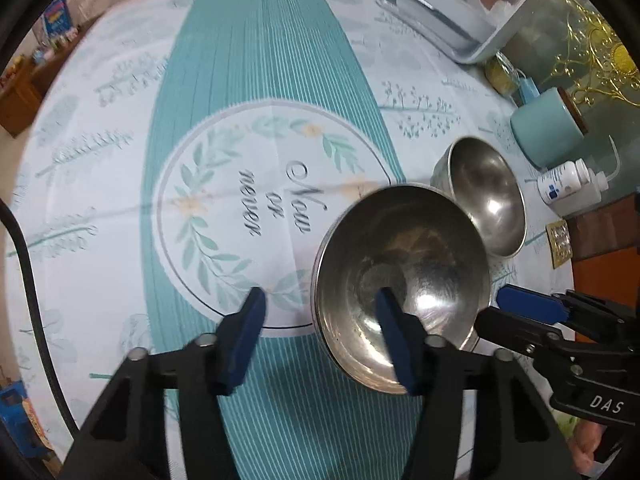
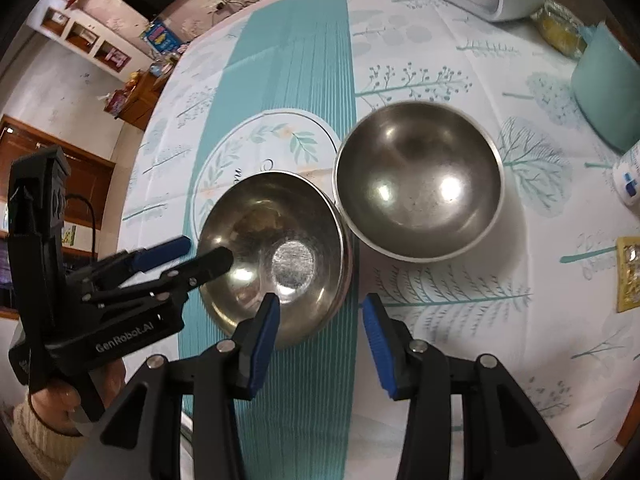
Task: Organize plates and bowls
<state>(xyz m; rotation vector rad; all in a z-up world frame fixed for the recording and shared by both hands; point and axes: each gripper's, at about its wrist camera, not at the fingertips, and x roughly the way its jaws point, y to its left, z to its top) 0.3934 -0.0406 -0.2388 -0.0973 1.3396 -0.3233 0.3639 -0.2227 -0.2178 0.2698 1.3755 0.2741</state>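
Two steel bowls on a table under a teal and white tablecloth (image 1: 280, 80). Near bowl (image 2: 276, 248) taken as the reference point for everything else.

Far bowl (image 2: 418, 188) just beyond and to the right of the near bowl, rims touching or very nearly so. No plates in view.

Left gripper (image 1: 320, 298) wide open at the near bowl's left rim, one finger over the inside, the other outside the wall. Not yet pinching anything.

Right gripper (image 2: 320, 302) also open, straddling the near bowl's right front rim in the same way, one finger above the inside and one outside. Gripping nothing.

Whether the near bowl rests flat or is tipped: cannot tell.

Right of the far bowl, well apart from the near bowl: a teal jar (image 1: 548, 132) and a white bottle (image 1: 568, 184) lying on its side.

Likely troubles from here, as judgement only:
- Polished, curved steel offers little hold; a pinch on a thin rim may slide off and drop the bowl.
- Closing both grippers on opposite rims at once could twist or tilt the bowl if the pulls differ.
- Lifting or nesting carelessly could knock the neighbouring bowl, sending it skidding towards the jar and bottle.
- A finger dragging on the cloth could bunch it and shift both bowls.
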